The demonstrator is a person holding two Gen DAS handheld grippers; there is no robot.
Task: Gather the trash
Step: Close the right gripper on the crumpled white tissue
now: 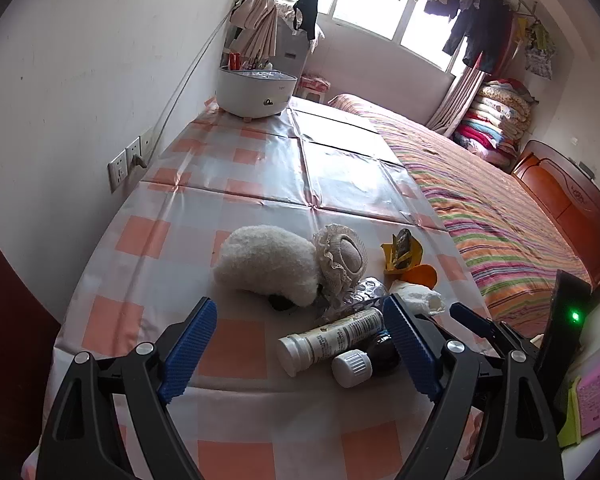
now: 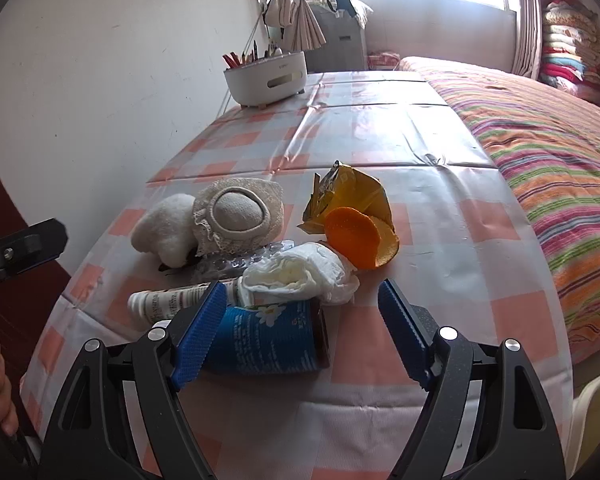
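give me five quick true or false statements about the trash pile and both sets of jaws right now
1. The left gripper holds the white tube. False: its jaws stand open, gripping nothing.
2. The blue-labelled bottle lies on its side. True.
3. The orange peel sits inside the white organiser. False: it lies on the checked tablecloth by the yellow wrapper.
4. A crumpled white tissue lies just beyond the bottle. True.
5. The right gripper is shut. False: its jaws are open.
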